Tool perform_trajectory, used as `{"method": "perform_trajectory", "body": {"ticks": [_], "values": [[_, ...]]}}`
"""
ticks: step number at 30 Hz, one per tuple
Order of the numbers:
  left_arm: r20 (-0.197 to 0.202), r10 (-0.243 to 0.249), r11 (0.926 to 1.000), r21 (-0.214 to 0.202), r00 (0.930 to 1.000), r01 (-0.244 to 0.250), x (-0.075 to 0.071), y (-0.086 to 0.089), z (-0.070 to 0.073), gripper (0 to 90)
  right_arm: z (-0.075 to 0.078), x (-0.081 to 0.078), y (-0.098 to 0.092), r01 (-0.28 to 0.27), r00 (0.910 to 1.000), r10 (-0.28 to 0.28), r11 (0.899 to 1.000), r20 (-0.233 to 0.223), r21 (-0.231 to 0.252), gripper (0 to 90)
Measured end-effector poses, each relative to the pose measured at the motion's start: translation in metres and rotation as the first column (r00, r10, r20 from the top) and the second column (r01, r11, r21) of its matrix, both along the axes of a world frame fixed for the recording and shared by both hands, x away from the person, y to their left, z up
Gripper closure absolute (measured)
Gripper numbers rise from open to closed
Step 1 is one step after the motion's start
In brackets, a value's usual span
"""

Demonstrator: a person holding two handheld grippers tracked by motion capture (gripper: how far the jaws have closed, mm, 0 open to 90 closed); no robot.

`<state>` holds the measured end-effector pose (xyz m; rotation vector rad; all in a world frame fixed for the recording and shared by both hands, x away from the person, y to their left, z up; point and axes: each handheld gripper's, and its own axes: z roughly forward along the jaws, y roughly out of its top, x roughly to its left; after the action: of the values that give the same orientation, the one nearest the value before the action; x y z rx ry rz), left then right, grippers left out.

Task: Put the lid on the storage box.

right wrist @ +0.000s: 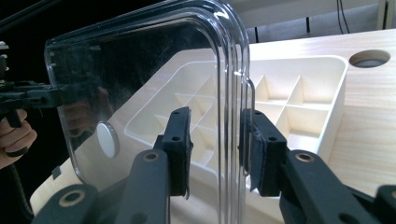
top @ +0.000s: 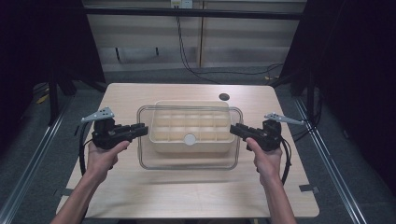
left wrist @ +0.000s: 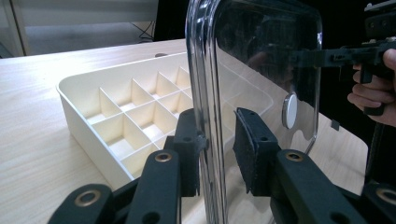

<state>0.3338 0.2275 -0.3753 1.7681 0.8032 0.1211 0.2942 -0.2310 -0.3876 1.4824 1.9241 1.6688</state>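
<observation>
Two grippers meet one clear plastic lid (top: 189, 161) over the wooden tabletop (top: 187, 191) — the left gripper (top: 144, 129) at its left edge, the right gripper (top: 233, 129) at its right. Each gripper's jaws straddle the lid's rim with a gap still showing, not clamped. Below the lid sits a cream divided tray (top: 161, 140) — its compartments look bare. A round white knob (top: 189, 139) marks the lid's middle.

Clear glossy plastic lid (left wrist: 261, 60); matt cream plastic divided tray (left wrist: 116, 112); pale smooth wood-grain table (top: 187, 186); matt black, rough-faced gripper pads (right wrist: 180, 140).
</observation>
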Motion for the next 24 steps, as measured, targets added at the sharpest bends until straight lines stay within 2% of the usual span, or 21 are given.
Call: {"method": "perform_trajectory", "body": {"ticks": [4,8,10,12,16,19,24], "values": [[0.0,0.001,0.9997,-0.025,1.0,-0.001,0.005,0.002,0.003,71.4,0.005,0.006,0.001,0.003,1.0,-0.003,1.0,0.004,0.012,64.1],[-0.011,0.016,0.9997,-0.016,0.9998,-0.016,0.007,0.004,0.005,71.3,0.009,0.013,0.003,0.007,1.0,-0.007,1.0,0.003,0.017,64.1],[0.005,0.025,0.9995,-0.018,0.9997,-0.025,0.007,0.005,0.007,71.0,0.011,0.016,0.003,0.008,0.9999,-0.008,0.999,0.007,0.043,64.6],[0.01,0.027,0.9994,-0.024,0.9996,-0.027,0.008,0.005,0.009,70.7,0.013,0.018,0.003,0.006,0.9999,-0.006,0.999,0.013,0.048,64.8],[0.014,0.039,0.9992,-0.012,0.9991,-0.039,0.014,0.003,0.011,70.2,0.02,0.023,0.004,0.01,0.9996,-0.011,0.999,0.027,0.03,64.6],[0.013,0.041,0.9991,0.007,0.9991,-0.041,0.017,0.001,0.013,70.0,0.022,0.028,0.004,0.014,0.9997,-0.014,0.999,0.021,0.029,64.5],[0.009,0.039,0.9991,0.014,0.9992,-0.039,0.022,-0.001,0.016,69.7,0.026,0.033,0.002,0.02,0.9997,-0.021,0.999,0.016,0.034,64.6]]}}
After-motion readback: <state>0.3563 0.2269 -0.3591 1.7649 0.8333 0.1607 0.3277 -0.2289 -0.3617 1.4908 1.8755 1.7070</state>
